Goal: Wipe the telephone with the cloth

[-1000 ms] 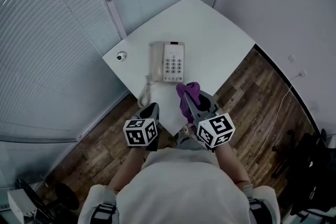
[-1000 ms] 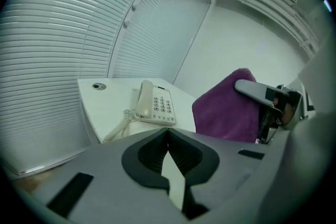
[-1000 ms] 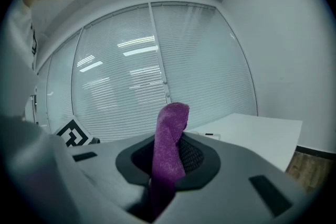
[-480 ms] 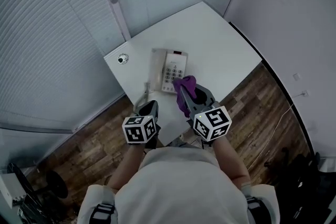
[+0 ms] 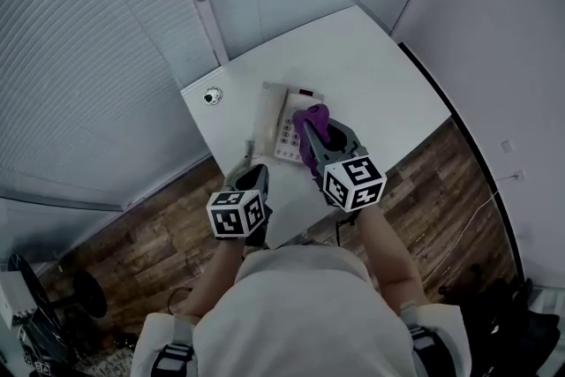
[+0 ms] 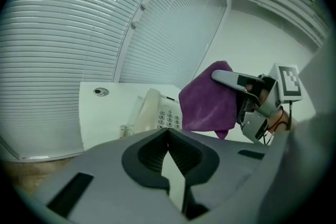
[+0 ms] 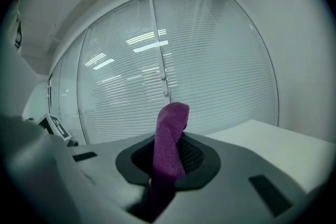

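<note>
The right gripper [image 5: 311, 130], pinching the purple cloth [image 5: 313, 112], should lay it flat on the telephone [image 5: 281, 121] at its ten o'clock and sweep lightly, while the left gripper [image 5: 251, 176] has its jaws pressed together, empty.

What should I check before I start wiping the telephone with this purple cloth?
1. Purple cloth clamped in right tongs: ok.
2. Cloth positioned over the telephone: ok.
3. Cloth touching the telephone: cannot tell.
4. Handset seated in its cradle: ok.
5. Left tongs shut and empty: ok.
6. Left tongs steadying the telephone: not ok, they are short of it.
</note>
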Demonstrator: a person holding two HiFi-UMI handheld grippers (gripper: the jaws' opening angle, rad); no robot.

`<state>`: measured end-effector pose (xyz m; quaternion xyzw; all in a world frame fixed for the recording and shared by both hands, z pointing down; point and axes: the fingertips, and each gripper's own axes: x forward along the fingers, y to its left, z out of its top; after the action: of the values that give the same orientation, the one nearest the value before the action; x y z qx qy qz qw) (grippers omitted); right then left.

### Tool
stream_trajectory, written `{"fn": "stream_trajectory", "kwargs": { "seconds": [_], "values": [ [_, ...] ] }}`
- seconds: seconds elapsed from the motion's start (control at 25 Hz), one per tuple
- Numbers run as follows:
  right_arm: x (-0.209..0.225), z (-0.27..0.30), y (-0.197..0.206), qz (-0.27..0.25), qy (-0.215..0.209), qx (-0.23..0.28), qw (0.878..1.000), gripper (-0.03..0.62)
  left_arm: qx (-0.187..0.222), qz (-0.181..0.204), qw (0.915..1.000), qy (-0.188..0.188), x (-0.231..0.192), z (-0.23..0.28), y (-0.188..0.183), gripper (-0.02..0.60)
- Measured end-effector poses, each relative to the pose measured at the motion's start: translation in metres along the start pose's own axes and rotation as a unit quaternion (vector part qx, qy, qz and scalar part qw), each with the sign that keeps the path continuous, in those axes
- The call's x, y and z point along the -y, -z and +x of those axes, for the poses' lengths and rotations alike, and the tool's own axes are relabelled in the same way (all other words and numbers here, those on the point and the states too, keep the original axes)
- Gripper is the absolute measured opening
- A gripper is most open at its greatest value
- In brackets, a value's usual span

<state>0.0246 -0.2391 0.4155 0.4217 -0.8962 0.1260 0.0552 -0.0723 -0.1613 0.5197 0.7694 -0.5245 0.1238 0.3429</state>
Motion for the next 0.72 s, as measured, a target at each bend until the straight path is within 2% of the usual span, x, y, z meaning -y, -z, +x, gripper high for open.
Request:
{"fn": "stream_trajectory", "kwargs": {
  "seconds": [0.56,0.72],
  "values": [
    [0.046,0.066,-0.002,-0.027,-0.01,-0.024,0.999,0.06,0.0,-0.016,0.9985,-0.052,-0.017,0.019,0.002,0.02],
    [0.054,0.089,-0.004,-0.043,-0.005,-0.03,0.999,0.06,-0.004,-0.019,0.9983,-0.056,-0.02,0.02,0.003,0.021]
  ]
}}
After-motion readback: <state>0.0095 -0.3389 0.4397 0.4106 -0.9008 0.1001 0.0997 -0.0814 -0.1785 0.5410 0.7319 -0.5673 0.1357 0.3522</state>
